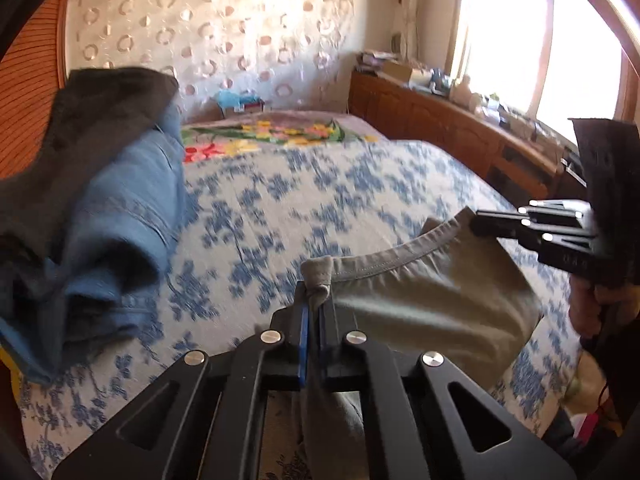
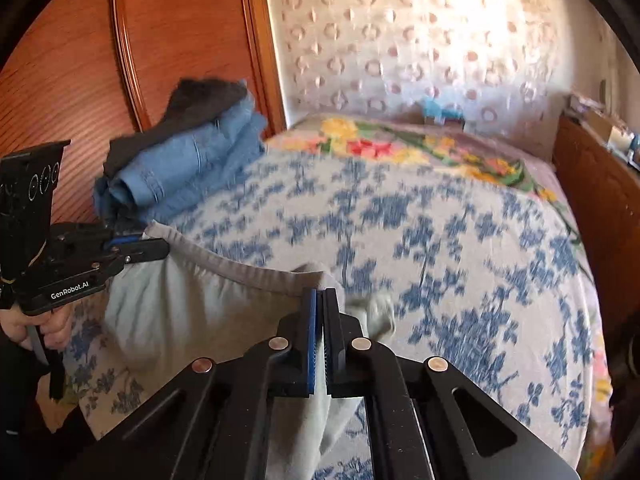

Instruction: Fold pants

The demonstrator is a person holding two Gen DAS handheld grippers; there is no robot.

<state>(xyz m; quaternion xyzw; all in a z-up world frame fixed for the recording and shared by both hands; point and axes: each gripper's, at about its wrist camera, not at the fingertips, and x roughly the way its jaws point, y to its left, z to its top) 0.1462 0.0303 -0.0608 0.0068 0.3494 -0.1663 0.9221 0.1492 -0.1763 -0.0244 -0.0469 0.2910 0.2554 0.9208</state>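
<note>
Both wrist views are blurred across the bedspread, and the lower part of the grey-green pants drops out of sight under the black linkages, so their legs cannot be made out. The left hand-held gripper is closed tight on one end of the waistband, a small bunch of cloth poking up between its blue-lined fingers. The right hand-held gripper is likewise clamped on the other end of the waistband, with pale cloth running down between its pads. The waistband sags in a curve between the two, held up over the near part of the bed, which carries a white cover with blue flowers. In the left wrist view the right gripper's body is partly cut off at the right edge; in the right wrist view the person's hand shows only partly at the left edge. On the far left of the bed lies a stack of folded clothes, blue denim under a dark grey piece, its near end blurred. A floral blanket lies across the far end of the bed. A small box with something blue in it sits by the far wall, contents too blurred to name. A wooden cabinet runs along the right under the window, its top crowded with indistinct things
</note>
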